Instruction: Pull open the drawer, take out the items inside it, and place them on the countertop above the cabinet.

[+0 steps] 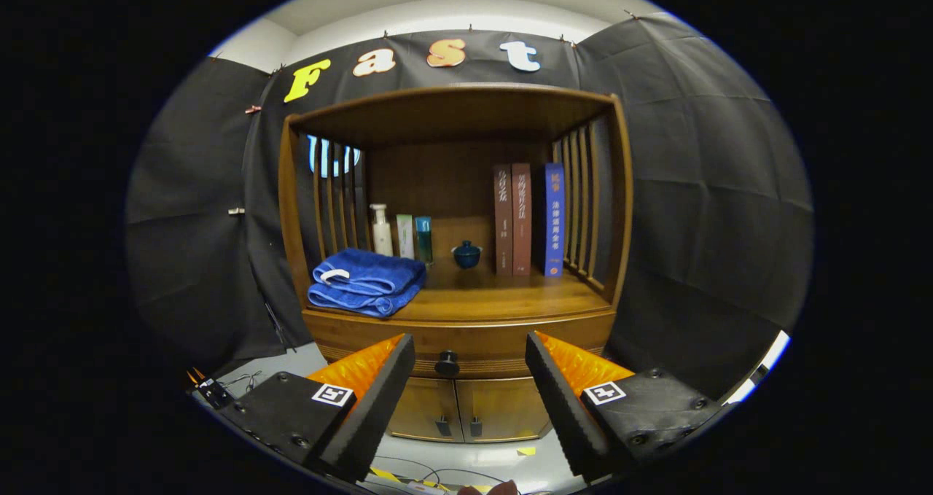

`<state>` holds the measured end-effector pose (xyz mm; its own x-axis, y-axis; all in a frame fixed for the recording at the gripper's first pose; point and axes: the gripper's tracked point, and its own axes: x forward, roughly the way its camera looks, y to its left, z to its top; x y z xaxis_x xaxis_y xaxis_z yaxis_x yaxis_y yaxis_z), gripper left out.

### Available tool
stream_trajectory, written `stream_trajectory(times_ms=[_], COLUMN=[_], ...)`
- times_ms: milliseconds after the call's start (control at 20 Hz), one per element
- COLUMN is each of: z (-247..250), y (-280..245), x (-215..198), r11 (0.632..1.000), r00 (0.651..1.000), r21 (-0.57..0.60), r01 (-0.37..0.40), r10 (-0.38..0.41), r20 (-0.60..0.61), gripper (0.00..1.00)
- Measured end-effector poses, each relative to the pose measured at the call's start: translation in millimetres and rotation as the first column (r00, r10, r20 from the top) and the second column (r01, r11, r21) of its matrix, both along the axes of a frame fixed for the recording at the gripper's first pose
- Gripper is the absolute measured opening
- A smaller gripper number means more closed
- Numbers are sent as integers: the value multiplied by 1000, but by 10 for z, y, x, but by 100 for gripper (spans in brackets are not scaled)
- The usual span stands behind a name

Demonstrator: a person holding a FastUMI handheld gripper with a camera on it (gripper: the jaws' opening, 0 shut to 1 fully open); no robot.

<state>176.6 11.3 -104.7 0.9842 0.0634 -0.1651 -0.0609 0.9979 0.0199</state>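
A wooden cabinet (452, 320) stands ahead against the booth wall. Its drawer (481, 349) is closed, with a dark round knob (447, 364) at its middle. My gripper (466, 378) is open, with its two fingers spread wide on either side of the knob and still some way short of it. Nothing is between the fingers. The countertop (503, 298) above the drawer is a wooden shelf surface. What is inside the drawer is hidden.
On the countertop lie a folded blue towel (367, 281), three bottles (401, 234), a small dark blue lidded pot (466, 254) and three upright books (528, 219). Two lower cabinet doors (466, 407) sit under the drawer. Cables (408, 473) lie on the floor.
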Motion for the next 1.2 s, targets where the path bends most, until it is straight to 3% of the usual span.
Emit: stream_trajectory(times_ms=[200, 600, 700, 800, 900, 950, 1000, 1200], z=[-476, -1416, -1461, -1513, -1518, -1489, -1511, -1500], y=[258, 454, 427, 349, 375, 376, 380, 373], x=[483, 1155, 1223, 1303, 1372, 1366, 1356, 1347], r11=[999, 997, 996, 994, 995, 995, 995, 996], r00=[998, 981, 981, 980, 984, 986, 986, 987], r21=[-23, -45, -37, -44, -31, -24, -28, -22], r01=[-22, 57, 81, 104, 98, 92, 92, 91], r10=[21, -64, -86, -110, -102, -95, -95, -93], r20=[-64, -183, -172, -163, -146, -140, -140, -134], gripper=[99, 98, 71, 67, 52, 52, 44, 36])
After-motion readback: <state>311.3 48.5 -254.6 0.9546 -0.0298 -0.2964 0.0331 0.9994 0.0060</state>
